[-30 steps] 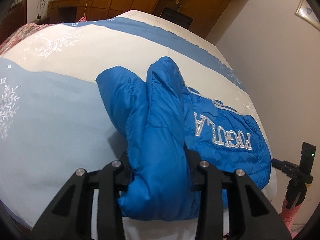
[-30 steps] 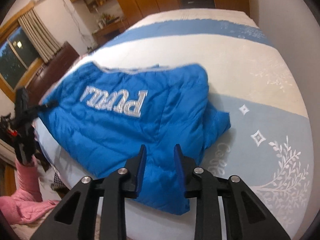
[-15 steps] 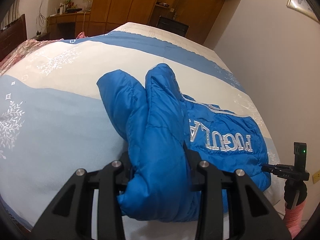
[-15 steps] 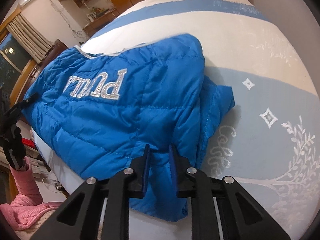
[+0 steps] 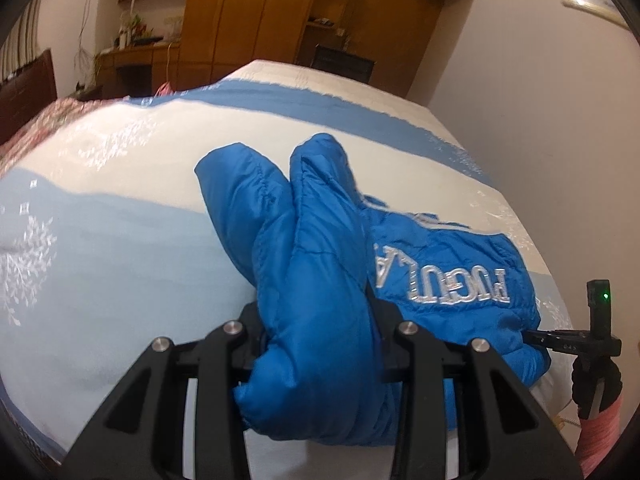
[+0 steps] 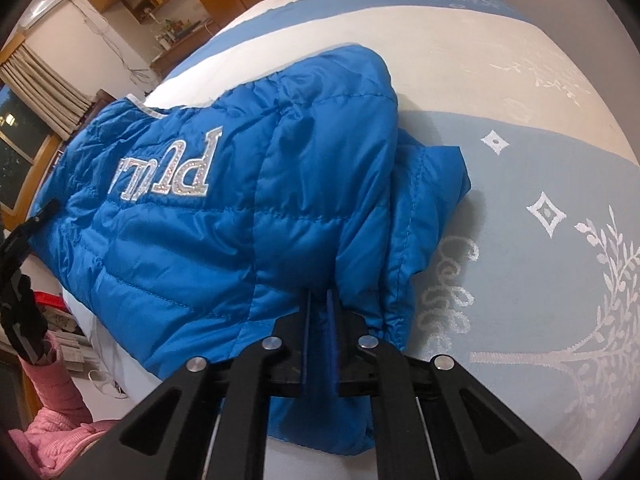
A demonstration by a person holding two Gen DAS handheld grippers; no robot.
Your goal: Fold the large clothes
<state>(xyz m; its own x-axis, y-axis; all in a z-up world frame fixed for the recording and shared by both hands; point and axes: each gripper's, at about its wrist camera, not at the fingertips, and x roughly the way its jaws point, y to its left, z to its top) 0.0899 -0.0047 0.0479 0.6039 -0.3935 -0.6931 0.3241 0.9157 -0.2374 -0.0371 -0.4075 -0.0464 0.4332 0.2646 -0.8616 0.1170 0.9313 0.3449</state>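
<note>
A blue padded jacket (image 5: 320, 264) with silver letters lies folded on the bed (image 5: 120, 248). My left gripper (image 5: 316, 320) is shut on a thick bunch of the jacket's sleeves, which bulge up between its jaws. In the right wrist view the jacket (image 6: 224, 216) lies with the lettering upside down. My right gripper (image 6: 318, 304) is shut on the jacket's near edge, a thin fold of blue cloth pinched between its jaws. The right gripper also shows at the jacket's far corner in the left wrist view (image 5: 536, 334).
The bedspread (image 6: 540, 160) is cream and pale blue with white embroidery. Wooden wardrobes (image 5: 260, 20) stand beyond the bed. A wall (image 5: 560, 120) runs along the bed's right side. A pink sleeve (image 6: 48, 412) and floor clutter lie off the bed's edge.
My right gripper has closed from open onto the jacket's edge. My left gripper keeps its hold on the sleeves and has tilted upward a little.
</note>
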